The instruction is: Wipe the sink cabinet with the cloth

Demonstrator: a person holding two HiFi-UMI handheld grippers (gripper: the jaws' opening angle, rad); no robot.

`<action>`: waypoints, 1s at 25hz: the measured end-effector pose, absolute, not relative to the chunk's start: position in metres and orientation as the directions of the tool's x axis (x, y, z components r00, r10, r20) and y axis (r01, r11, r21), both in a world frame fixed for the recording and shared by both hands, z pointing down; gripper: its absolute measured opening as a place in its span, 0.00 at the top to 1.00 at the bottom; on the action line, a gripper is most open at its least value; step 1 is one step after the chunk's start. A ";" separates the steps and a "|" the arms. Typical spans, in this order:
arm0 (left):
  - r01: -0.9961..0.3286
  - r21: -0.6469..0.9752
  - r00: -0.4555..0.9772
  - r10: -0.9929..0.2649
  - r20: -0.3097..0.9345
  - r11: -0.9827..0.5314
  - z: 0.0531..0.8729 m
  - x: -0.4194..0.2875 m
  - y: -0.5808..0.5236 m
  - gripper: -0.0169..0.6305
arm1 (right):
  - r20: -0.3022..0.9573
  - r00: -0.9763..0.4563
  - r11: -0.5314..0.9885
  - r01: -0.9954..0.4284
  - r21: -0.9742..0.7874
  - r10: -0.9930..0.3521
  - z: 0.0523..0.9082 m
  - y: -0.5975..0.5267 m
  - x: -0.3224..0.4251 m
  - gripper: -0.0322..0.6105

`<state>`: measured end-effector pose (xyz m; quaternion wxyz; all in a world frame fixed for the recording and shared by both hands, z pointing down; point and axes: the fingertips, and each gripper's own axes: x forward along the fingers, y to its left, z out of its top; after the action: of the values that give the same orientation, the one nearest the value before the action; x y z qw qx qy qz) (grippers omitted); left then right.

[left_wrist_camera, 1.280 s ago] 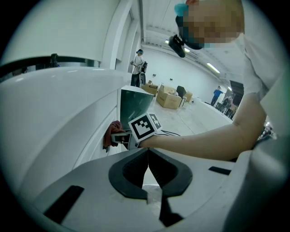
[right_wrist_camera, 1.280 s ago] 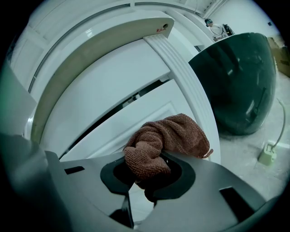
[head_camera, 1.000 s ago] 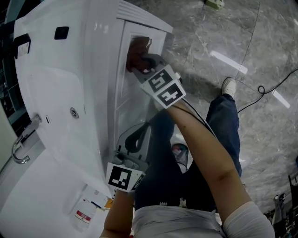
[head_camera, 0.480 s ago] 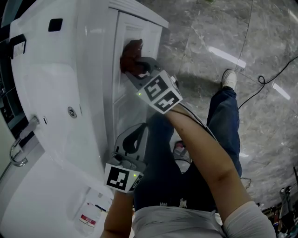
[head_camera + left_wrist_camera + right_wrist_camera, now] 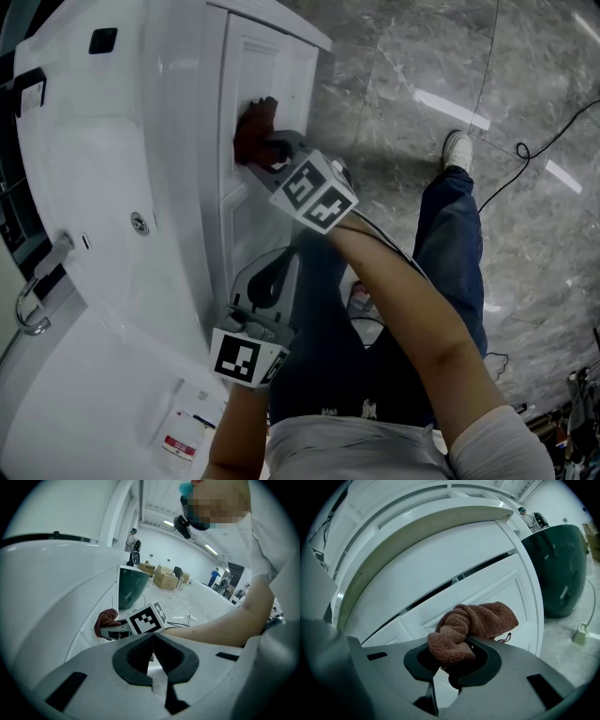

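Note:
The white sink cabinet (image 5: 187, 141) fills the left of the head view, its panelled door (image 5: 253, 84) facing the floor side. A reddish-brown cloth (image 5: 251, 131) is pressed against that door, and my right gripper (image 5: 265, 148) is shut on it. In the right gripper view the bunched cloth (image 5: 473, 620) bulges out of the jaws onto the door panel (image 5: 440, 583). My left gripper (image 5: 281, 264) hangs lower beside the cabinet front, jaws shut and holding nothing. The left gripper view looks over its shut jaws (image 5: 152, 638) toward the cloth (image 5: 107, 619).
A chrome faucet (image 5: 37, 295) sits on the basin top at far left. The person's legs and a white shoe (image 5: 457, 150) stand on the grey marble floor, where a black cable (image 5: 534, 141) runs. A dark green tub (image 5: 562, 569) stands beyond the cabinet.
My right gripper has slid the cloth along the door panel, away from the cabinet's far edge. The left gripper has stayed where it was.

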<state>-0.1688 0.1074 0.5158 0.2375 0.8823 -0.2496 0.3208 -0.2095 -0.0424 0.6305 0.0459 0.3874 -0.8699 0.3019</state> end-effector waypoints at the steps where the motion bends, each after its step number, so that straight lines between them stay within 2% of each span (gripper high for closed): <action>1: -0.593 0.257 0.670 -0.290 0.683 -0.763 0.515 -0.169 0.108 0.95 | 0.321 -0.696 0.512 -0.701 -0.496 -0.642 0.633 -0.042 -0.209 0.83; 15: -0.615 0.248 0.674 -0.336 0.658 -0.749 0.509 -0.172 0.104 0.95 | 0.513 -0.704 0.470 -0.710 -0.524 -0.491 0.693 -0.012 -0.192 0.82; 18: -0.620 0.256 0.685 -0.352 0.638 -0.742 0.504 -0.167 0.101 0.95 | 0.504 -0.711 0.472 -0.703 -0.531 -0.491 0.676 -0.011 -0.173 0.82; 25: -0.653 0.262 0.697 -0.429 0.574 -0.710 0.475 -0.155 0.076 0.95 | 0.447 -0.679 0.473 -0.730 -0.493 -0.583 0.595 -0.026 -0.106 0.82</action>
<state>-0.1546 0.0762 0.4748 0.2300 0.8920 -0.3033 0.2438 -0.1058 -0.0259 0.5954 0.1089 0.3855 -0.8514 0.3387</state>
